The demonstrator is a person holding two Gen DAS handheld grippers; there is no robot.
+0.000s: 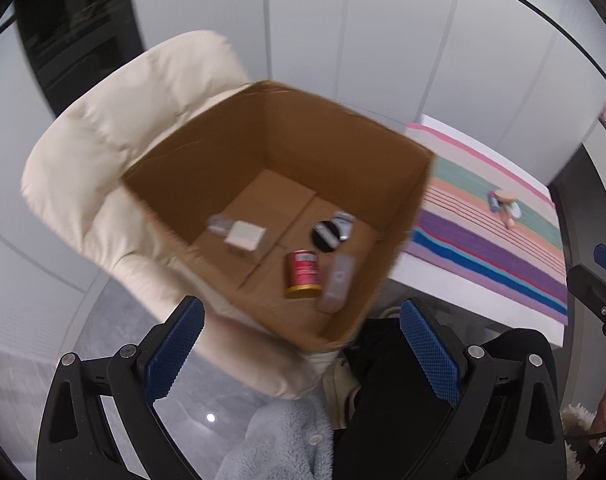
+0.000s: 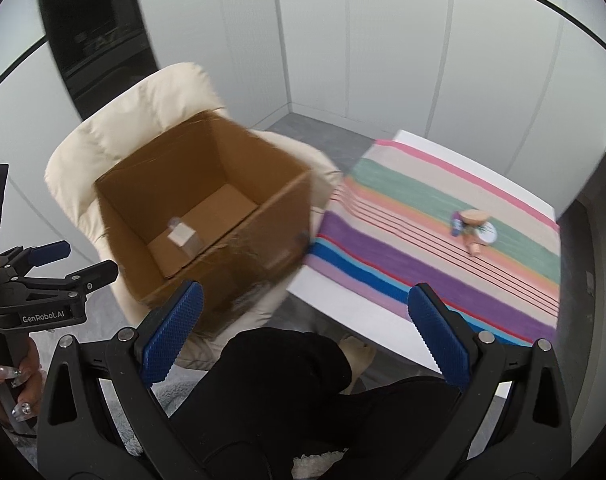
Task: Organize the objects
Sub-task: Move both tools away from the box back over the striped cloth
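Note:
An open cardboard box [image 1: 343,148] sits on a cream chair [image 1: 103,140]. Inside lie a red can [image 1: 303,274], a clear bottle [image 1: 337,278], a black round item [image 1: 325,234], a white cube [image 1: 245,236] and a small clear piece [image 1: 219,222]. My left gripper [image 1: 303,356] is open and empty, just in front of the box. My right gripper [image 2: 303,340] is open and empty, low between the box [image 2: 263,208] and the striped table. A small cluster of items [image 2: 473,228] lies on the striped cloth [image 2: 423,256]; it also shows in the left wrist view [image 1: 505,204].
The white table [image 2: 343,304] carries the striped cloth at right. My legs in black [image 2: 303,392] are below the grippers. A light blue fleece [image 1: 279,440] lies near the floor. White wall panels stand behind, with a dark cabinet [image 2: 95,32] at upper left.

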